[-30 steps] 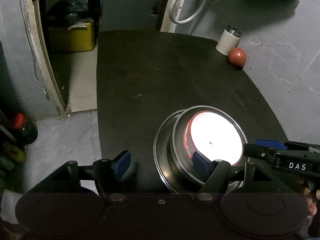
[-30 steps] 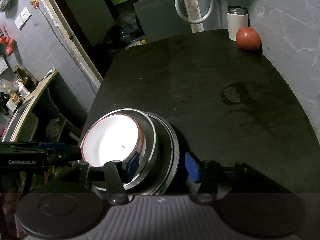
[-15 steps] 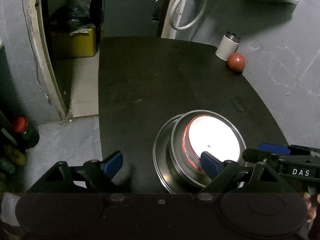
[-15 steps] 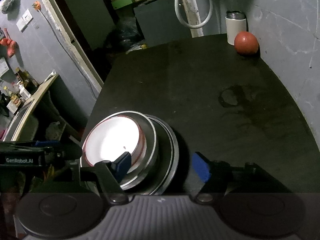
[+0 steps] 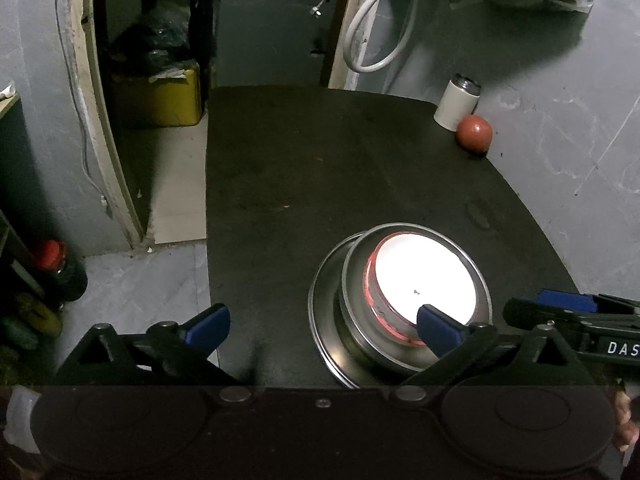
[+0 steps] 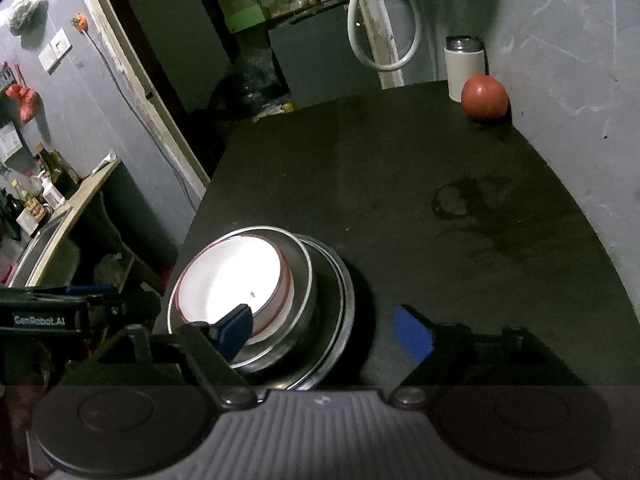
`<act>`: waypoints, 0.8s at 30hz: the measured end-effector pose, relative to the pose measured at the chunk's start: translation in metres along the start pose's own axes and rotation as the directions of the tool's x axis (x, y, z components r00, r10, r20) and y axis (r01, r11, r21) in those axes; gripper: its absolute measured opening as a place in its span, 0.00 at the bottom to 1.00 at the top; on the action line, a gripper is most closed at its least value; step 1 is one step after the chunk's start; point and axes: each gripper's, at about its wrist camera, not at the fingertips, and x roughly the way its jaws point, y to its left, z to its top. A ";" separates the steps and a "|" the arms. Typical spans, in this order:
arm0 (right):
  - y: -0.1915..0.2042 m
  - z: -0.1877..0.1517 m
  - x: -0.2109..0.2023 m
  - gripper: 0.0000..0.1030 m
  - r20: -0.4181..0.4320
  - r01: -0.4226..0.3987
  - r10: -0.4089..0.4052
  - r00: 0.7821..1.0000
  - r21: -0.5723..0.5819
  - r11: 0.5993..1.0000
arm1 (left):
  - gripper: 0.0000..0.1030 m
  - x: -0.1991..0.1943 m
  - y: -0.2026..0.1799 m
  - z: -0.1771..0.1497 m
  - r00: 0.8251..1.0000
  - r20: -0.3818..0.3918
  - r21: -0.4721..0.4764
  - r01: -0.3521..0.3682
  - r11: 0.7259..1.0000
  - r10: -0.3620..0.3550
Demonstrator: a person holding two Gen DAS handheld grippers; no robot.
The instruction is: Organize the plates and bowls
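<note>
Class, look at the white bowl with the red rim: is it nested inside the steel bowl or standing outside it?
Nested inside: the white bowl sits within the steel bowl rim.

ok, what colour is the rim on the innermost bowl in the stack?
Red, on a white bowl; it shows best in the right wrist view.

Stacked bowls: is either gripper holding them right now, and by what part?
Neither. The left gripper and right gripper are both opening, pads off the stacked bowls, which sit free on the dark table.
</note>
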 end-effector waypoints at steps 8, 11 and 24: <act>-0.005 -0.006 -0.014 0.88 0.034 -0.011 0.011 0.999 0.004 1.000 | 0.99 -0.009 -0.007 -0.007 1.000 0.026 0.010 -0.013 1.000 0.013; -0.006 -0.009 -0.020 0.90 0.047 -0.018 0.018 0.999 0.004 1.000 | 0.99 -0.013 -0.011 -0.010 0.999 0.030 0.011 -0.017 1.000 0.016; -0.001 -0.021 -0.043 0.97 0.111 -0.030 0.028 0.993 0.017 0.999 | 0.99 -0.034 -0.016 -0.021 0.998 0.065 0.015 -0.020 1.000 0.019</act>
